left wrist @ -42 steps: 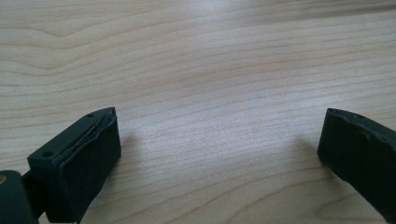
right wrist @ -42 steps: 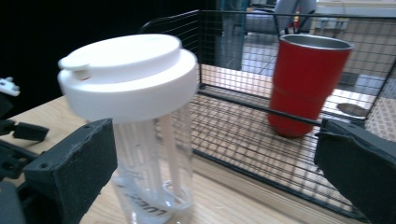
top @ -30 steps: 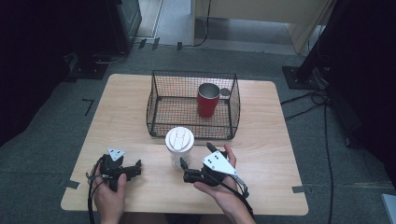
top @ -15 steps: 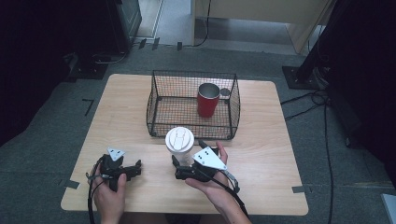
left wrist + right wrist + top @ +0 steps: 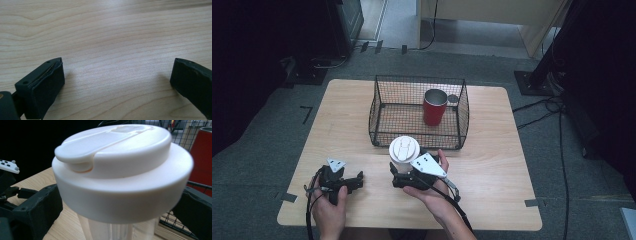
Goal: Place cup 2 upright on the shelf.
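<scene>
A clear cup with a white lid (image 5: pixel 404 148) stands upright on the wooden table (image 5: pixel 497 165), just in front of the wire basket (image 5: pixel 377 112). My right gripper (image 5: pixel 400 174) reaches it from the near side, open, with one jaw on each side of the cup. In the right gripper view the lidded cup (image 5: pixel 120 170) sits between the jaws of the right gripper (image 5: pixel 120 205), and a small gap shows beside the clear body. My left gripper (image 5: pixel 354 182) rests at the front left. The left gripper (image 5: pixel 117 75) stands open over bare wood.
A red metal cup (image 5: pixel 434 107) stands inside the black wire basket at its right rear, and shows as the red cup (image 5: pixel 205 152) behind the mesh. The basket sits mid-table, close behind the lidded cup. Cables trail from both grippers toward the table's front edge.
My right gripper has moved left and forward, so the lidded cup now sits between its jaws. The left gripper has stayed put.
</scene>
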The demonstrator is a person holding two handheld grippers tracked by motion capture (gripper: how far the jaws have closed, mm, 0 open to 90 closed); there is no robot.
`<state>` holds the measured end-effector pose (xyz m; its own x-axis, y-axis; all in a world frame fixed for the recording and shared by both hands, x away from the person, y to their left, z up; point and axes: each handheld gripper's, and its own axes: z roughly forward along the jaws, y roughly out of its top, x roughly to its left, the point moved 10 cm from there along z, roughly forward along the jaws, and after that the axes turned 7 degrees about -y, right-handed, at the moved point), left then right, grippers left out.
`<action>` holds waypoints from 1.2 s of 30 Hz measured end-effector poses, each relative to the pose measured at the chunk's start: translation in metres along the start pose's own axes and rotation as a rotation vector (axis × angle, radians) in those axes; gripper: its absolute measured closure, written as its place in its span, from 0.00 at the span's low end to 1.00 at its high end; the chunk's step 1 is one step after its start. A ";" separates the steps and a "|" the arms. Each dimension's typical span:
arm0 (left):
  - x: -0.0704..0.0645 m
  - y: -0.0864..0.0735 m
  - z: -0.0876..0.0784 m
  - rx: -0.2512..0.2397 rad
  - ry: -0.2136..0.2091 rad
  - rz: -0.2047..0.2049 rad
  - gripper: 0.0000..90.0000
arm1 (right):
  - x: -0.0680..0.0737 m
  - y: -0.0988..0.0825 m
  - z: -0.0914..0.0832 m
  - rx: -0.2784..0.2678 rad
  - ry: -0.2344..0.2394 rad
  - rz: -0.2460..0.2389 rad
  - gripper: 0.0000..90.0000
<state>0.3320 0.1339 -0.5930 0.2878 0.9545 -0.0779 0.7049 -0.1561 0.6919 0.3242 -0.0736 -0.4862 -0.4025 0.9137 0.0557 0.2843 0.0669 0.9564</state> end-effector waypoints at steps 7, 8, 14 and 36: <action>0.000 0.000 0.000 0.000 0.000 0.001 0.00 | -0.001 -0.001 0.008 0.003 -0.023 0.013 0.05; 0.000 0.000 0.000 0.000 0.000 0.001 0.00 | -0.001 -0.001 0.009 0.003 -0.027 0.012 0.06; 0.000 0.000 0.000 0.000 0.000 0.001 0.00 | -0.001 -0.002 0.010 -0.011 -0.039 -0.023 0.16; 0.000 0.000 0.000 0.000 0.000 0.001 0.00 | 0.004 0.005 0.007 -0.048 -0.005 -0.030 0.18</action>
<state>0.3321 0.1339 -0.5930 0.2886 0.9543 -0.0774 0.7047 -0.1570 0.6919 0.3300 -0.0666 -0.4835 -0.4056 0.9137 0.0259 0.2298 0.0745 0.9704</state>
